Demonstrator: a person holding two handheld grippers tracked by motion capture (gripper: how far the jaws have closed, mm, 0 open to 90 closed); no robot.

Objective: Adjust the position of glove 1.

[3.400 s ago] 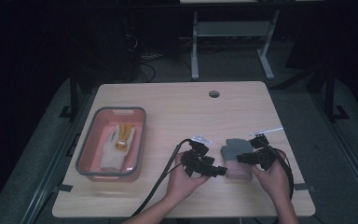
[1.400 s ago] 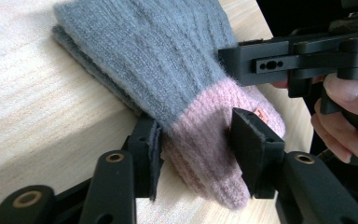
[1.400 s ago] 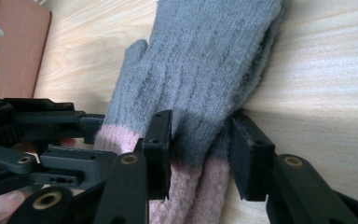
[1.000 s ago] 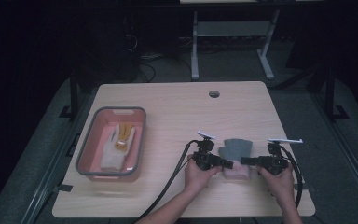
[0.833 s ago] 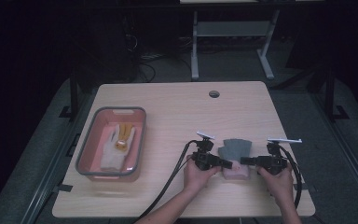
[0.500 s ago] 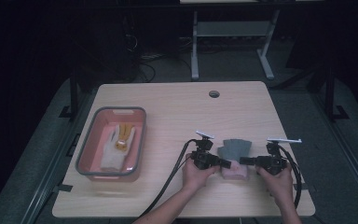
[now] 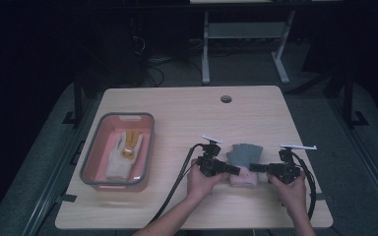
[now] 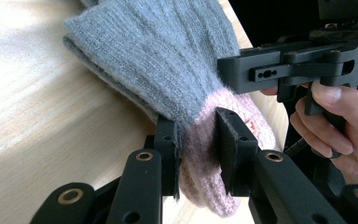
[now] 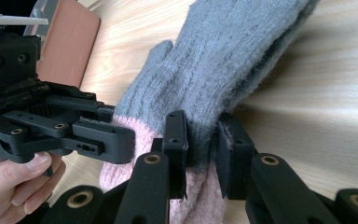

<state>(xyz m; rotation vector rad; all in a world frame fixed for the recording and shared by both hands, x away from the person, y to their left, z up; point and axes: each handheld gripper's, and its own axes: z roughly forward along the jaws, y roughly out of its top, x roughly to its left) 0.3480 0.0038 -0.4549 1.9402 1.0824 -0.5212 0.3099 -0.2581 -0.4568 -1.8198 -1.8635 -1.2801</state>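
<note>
— Two grippers on one glove, and that worries me a bit. It lies near the front edge of the table, between the hands, grey fingers pointing away and pink cuff toward the person.

— How are they holding it?

— The left gripper has just been closing, and its pads are now clamped on the knit where grey meets pink. The right gripper pinches the same band from the other side.

— So what could go wrong?

— Both bites look shallow, on loose wool. If the hands pull apart unevenly, I'd guess one pad slips off and the glove sags or twists from a single corner. It also seems doubled, so a pinch may catch only the top layer.

— And the tub?

— Well apart, on the left, with another glove inside. Carrying across could drop it short.
</note>
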